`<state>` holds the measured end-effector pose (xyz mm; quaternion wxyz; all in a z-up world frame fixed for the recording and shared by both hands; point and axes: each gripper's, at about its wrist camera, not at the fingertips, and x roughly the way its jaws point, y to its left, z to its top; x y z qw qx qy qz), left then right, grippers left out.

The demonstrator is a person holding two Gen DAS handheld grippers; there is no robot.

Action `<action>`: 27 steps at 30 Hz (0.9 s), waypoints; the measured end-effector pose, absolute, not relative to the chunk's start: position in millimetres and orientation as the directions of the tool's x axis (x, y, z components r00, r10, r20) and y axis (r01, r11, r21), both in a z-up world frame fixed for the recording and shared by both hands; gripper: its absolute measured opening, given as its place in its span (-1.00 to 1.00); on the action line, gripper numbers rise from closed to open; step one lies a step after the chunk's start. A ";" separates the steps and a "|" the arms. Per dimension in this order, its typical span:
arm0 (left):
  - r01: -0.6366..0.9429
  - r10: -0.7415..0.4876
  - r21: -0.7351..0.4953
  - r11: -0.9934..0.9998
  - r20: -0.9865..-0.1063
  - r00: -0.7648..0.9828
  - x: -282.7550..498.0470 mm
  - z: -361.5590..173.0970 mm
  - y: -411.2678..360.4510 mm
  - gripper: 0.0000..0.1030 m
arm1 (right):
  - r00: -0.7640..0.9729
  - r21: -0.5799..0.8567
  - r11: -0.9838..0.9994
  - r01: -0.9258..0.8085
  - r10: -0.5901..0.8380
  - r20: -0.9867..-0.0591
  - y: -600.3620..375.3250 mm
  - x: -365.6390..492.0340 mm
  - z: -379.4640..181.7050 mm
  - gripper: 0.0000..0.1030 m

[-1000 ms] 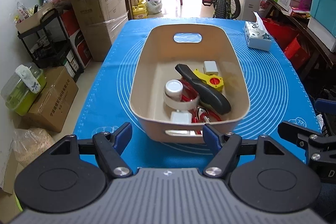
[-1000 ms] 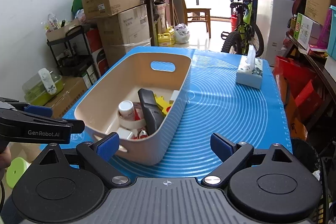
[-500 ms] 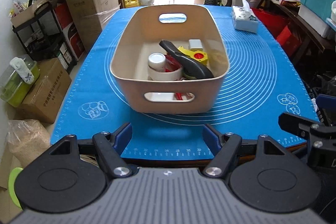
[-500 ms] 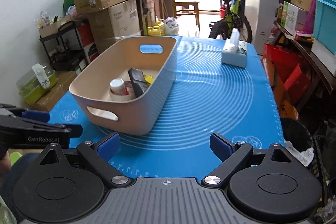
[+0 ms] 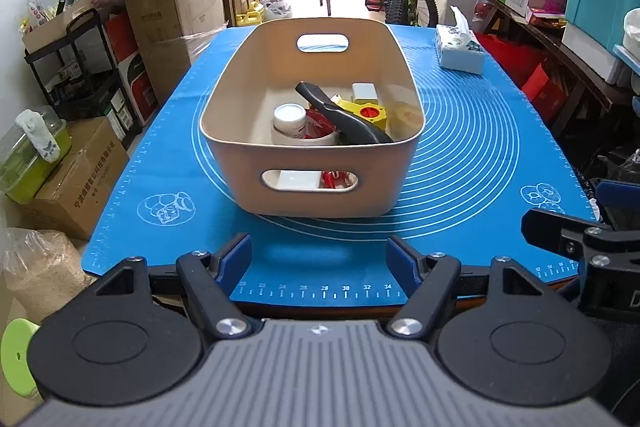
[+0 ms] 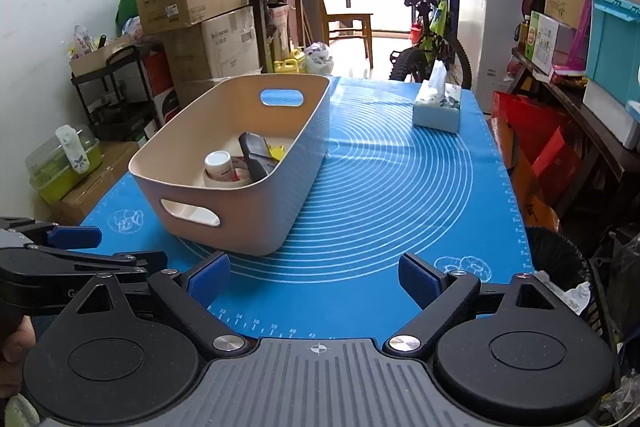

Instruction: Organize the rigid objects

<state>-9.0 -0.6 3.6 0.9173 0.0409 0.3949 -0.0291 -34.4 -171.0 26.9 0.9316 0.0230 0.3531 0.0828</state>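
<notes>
Items in the bin are half hidden by its near wall — a white bottle and black handle are seen at frame centre. Both grippers — left, right — are held open and empty, short of the bin.

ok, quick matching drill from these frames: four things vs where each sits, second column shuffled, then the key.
1. white-capped bottle
2. tissue box
3. beige bin
4. left hand-held gripper

A. far right part of the blue mat
B. over the mat's near edge, jaws open and empty
C. middle of the mat
D. inside the bin, left side

Pairs: 1-D, 2-A, 3-C, 4-B
</notes>
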 end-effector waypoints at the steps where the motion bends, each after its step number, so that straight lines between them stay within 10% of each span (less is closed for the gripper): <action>1: 0.086 -0.022 0.052 0.995 -0.727 0.687 -9.4 2.9 -1.0 0.44 | 0.735 0.107 0.985 -0.136 0.173 -0.656 -171.8 -33.4 26.8 0.79; 27: 0.096 -0.014 0.069 0.993 -0.737 0.676 -8.2 -0.8 -4.6 0.44 | 0.728 0.130 0.983 -0.132 0.185 -0.660 -173.4 -33.4 22.4 0.79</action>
